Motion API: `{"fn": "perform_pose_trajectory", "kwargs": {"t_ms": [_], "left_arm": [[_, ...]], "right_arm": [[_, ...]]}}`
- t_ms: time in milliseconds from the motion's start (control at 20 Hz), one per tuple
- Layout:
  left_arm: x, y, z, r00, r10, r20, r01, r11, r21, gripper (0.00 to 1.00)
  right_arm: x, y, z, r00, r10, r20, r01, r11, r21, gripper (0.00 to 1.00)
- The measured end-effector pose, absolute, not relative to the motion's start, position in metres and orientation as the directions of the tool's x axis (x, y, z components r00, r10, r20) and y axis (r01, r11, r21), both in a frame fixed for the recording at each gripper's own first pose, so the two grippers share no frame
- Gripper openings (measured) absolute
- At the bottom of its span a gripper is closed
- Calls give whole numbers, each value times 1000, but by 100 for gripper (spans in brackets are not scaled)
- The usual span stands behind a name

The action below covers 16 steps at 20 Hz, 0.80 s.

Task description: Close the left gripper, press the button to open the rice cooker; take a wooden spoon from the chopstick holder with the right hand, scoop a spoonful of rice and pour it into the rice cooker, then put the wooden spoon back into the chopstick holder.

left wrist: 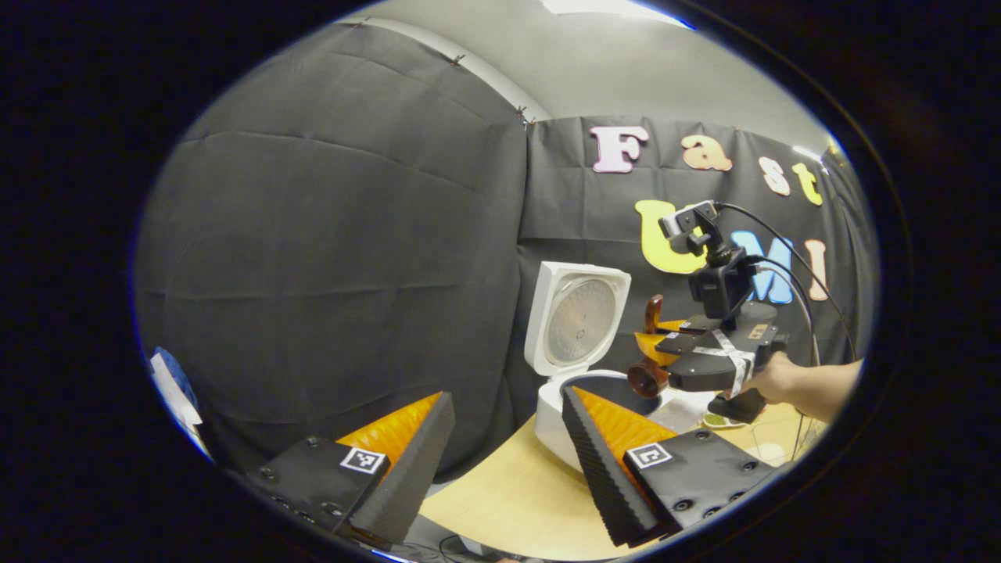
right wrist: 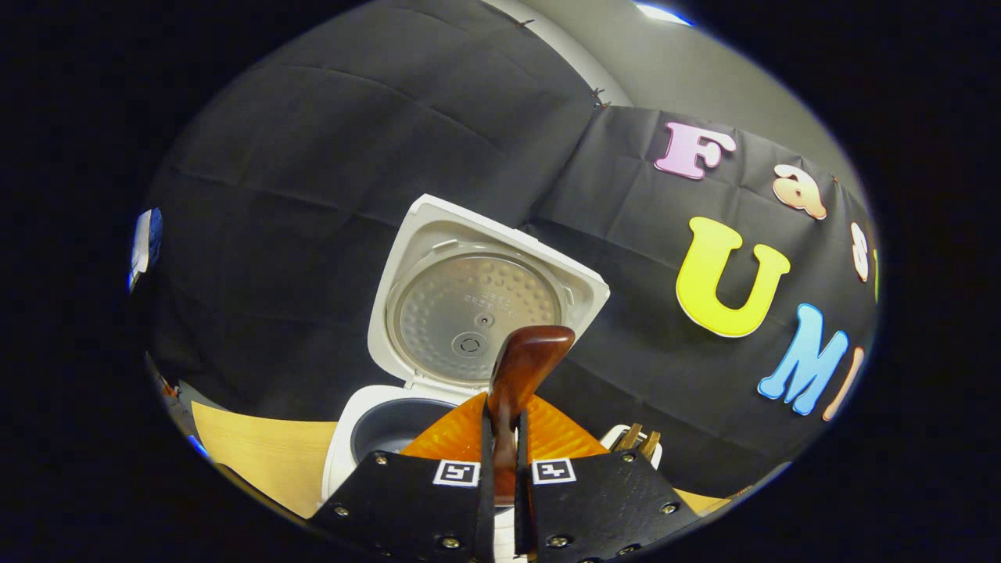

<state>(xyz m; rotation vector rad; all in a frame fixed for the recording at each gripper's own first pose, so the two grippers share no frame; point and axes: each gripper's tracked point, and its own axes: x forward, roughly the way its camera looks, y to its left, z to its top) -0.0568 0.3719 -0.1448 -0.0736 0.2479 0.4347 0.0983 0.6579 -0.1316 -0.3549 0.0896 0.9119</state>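
Note:
The white rice cooker [left wrist: 557, 426] stands on the table with its lid [left wrist: 577, 319] swung up. My left gripper [left wrist: 504, 438] is open, its fingers wide apart and nothing between them, just in front of the cooker. Beyond it, a hand [left wrist: 782, 379] holds my right gripper [left wrist: 653, 348] over the pot's right rim, with the wooden spoon [left wrist: 647, 378] in it, bowl end down. In the right gripper view, my right gripper [right wrist: 504, 418] is shut on the wooden spoon [right wrist: 525, 361], whose handle end sticks up before the open lid [right wrist: 475, 306]. The dark pot [right wrist: 389, 426] lies below left.
The chopstick holder [right wrist: 637, 443] with wooden utensils stands right of the cooker. A small dish [left wrist: 715, 421] sits on the light wooden table [left wrist: 508, 493] under the right gripper. Cables [left wrist: 790, 258] run from the right gripper's camera. A white and blue object [left wrist: 172, 383] is at far left.

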Motion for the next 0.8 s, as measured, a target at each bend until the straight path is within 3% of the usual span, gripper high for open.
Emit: {"fn": "perform_pose_trajectory", "kwargs": {"t_ms": [300, 400, 650, 800], "left_arm": [[-57, 368, -135, 886, 399, -235, -414, 910, -17, 100], [-56, 365, -131, 893, 390, -225, -404, 915, -17, 96], [-36, 351, -116, 913, 361, -192, -369, 929, -10, 96], [-22, 335, -104, 927, 332, -175, -339, 941, -9, 96]], "right_arm": [[111, 643, -130, 577, 767, -280, -760, 630, 160, 10], [118, 632, -123, 574, 767, -288, -709, 641, 294, 10], [122, 596, -98, 548, 793, -266, -540, 578, 612, 10], [124, 563, -81, 563, 790, -242, -477, 550, 686, 10]]}}
